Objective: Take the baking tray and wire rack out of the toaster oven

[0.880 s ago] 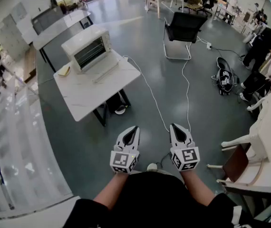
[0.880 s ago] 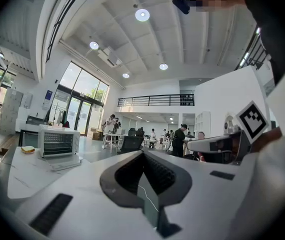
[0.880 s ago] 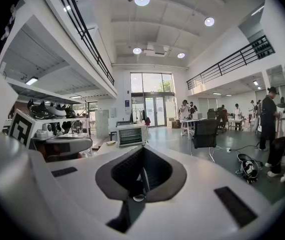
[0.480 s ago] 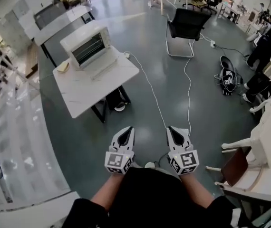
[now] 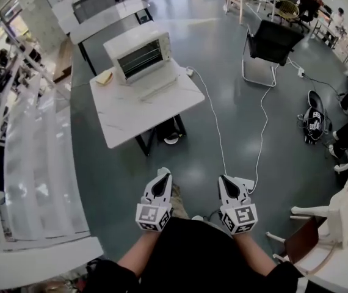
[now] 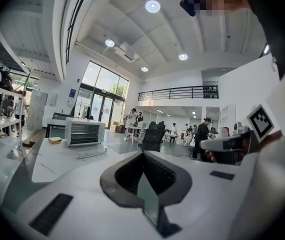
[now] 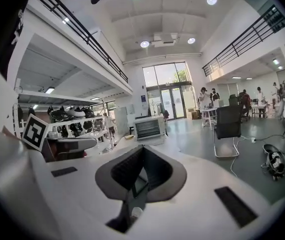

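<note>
Both grippers were shut tight with nothing in them. The left gripper (image 5: 163,176) and the right gripper (image 5: 224,180) were held out side by side in front of the person (image 5: 192,258), pointing a little down at the grey floor (image 5: 192,154). The toaster oven (image 5: 138,56) was well apart from them, at the far end of a white table (image 5: 131,118).

I think the job had not begun. To do this step well, the person should walk right up to the table, face the oven's mouth, and open the jaws only when close.

The oven's door (image 5: 162,83) looked folded down flat. Thin bars showed inside, maybe the wire rack (image 5: 140,61). I could not see the baking tray from there. A small yellow thing (image 5: 104,77) lay just beside the oven.
</note>
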